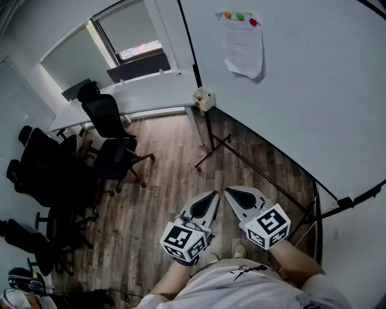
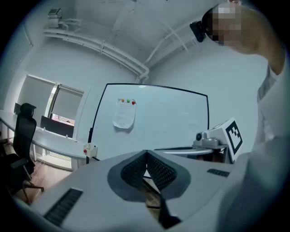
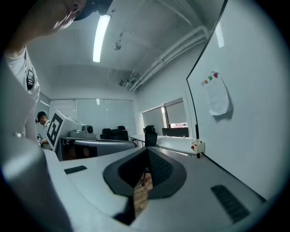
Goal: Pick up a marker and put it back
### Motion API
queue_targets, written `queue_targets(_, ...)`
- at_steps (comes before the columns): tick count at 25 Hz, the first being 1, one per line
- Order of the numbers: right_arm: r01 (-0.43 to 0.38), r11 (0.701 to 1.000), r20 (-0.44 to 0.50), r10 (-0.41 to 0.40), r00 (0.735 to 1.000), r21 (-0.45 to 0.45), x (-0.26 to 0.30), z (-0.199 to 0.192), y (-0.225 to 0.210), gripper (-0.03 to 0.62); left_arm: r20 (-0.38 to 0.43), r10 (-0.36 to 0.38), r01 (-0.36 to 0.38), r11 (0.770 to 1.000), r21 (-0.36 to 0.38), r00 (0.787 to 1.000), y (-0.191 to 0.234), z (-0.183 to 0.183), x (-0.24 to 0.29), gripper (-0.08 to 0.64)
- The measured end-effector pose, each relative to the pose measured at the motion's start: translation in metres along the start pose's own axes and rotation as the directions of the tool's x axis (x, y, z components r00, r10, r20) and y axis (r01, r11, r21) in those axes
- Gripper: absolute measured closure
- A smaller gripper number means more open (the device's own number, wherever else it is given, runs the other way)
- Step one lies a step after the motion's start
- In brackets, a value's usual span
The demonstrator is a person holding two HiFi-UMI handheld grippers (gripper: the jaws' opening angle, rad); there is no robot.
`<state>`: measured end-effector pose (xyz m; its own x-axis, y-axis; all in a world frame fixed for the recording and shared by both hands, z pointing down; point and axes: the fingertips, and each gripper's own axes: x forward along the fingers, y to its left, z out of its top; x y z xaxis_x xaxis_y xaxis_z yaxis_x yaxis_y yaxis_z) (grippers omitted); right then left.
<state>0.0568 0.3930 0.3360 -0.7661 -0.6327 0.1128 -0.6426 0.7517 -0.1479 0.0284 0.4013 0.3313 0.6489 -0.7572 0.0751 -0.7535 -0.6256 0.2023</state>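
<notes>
No marker shows in any view. Both grippers are held side by side in front of the person's chest, above the wooden floor. My left gripper (image 1: 215, 194) (image 2: 146, 152) is shut, its ribbed pads meeting at the tip with nothing between them. My right gripper (image 1: 227, 191) (image 3: 147, 150) is also shut and empty. Their tips nearly touch and aim toward the whiteboard (image 1: 289, 90) (image 2: 172, 118) at the right. A paper sheet (image 1: 242, 43) hangs on the board under three coloured magnets (image 1: 239, 17).
The whiteboard's black stand legs (image 1: 212, 148) spread over the floor just ahead. A white box with a red button (image 1: 204, 98) sits on the board's frame. A long white desk (image 1: 129, 96) and several black office chairs (image 1: 108, 121) fill the left side.
</notes>
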Motion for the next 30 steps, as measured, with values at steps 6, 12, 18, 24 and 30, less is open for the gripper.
queue_targets(6, 0.001, 1.000, -0.004, -0.001, 1.000, 0.005, -0.006, -0.001, -0.010, 0.580, -0.003, 0.001, -0.001, 1.000, 0.000, 1.000, -0.006, 0.000, 0.009, 0.549)
queue_targets(12, -0.027, 1.000, 0.000, 0.027, 1.000, -0.004, -0.013, 0.000, -0.014, 0.578, -0.002, 0.012, -0.012, 1.000, 0.004, 1.000, -0.011, -0.002, 0.017, 0.549)
queue_targets(18, -0.067, 0.998, 0.047, 0.067, 0.997, 0.000, -0.028, 0.004, -0.017, 0.578, -0.004, 0.036, -0.036, 0.999, 0.019, 0.999, -0.018, -0.006, 0.023, 0.549)
queue_targets(24, -0.062, 0.998, 0.071, 0.063, 0.996, -0.004, -0.036, 0.009, -0.027, 0.578, -0.011, 0.046, -0.046, 0.999, 0.027, 0.999, -0.020, -0.010, 0.032, 0.549)
queue_targets(30, -0.039, 0.999, 0.056, 0.039, 0.998, -0.002, -0.028, 0.004, -0.042, 0.578, -0.010, 0.042, -0.042, 0.999, 0.012, 0.999, -0.005, -0.014, 0.048, 0.549)
